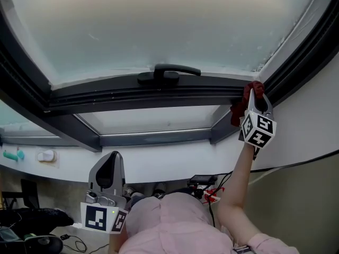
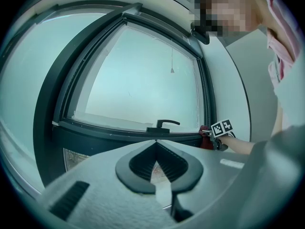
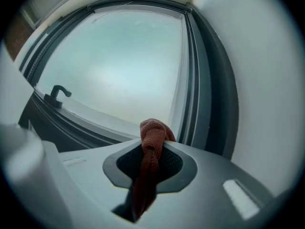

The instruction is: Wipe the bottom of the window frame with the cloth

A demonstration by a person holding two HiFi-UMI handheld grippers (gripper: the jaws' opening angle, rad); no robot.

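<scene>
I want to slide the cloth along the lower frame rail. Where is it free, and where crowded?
The rail is bare from the right corner, where the right tool is shut on the cloth, across to the left corner. The only crowding is the handle, above mid-rail.

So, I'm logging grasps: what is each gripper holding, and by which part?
The right gripper is shut on the red cloth, pinching a bunched fold; a wad pokes out past the fingers. The left gripper is shut on nothing.

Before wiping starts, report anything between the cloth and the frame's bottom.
Nothing visible: the cloth, in the right gripper, is at the bottom right corner of the window frame. The handle sits farther left along the bottom.
</scene>
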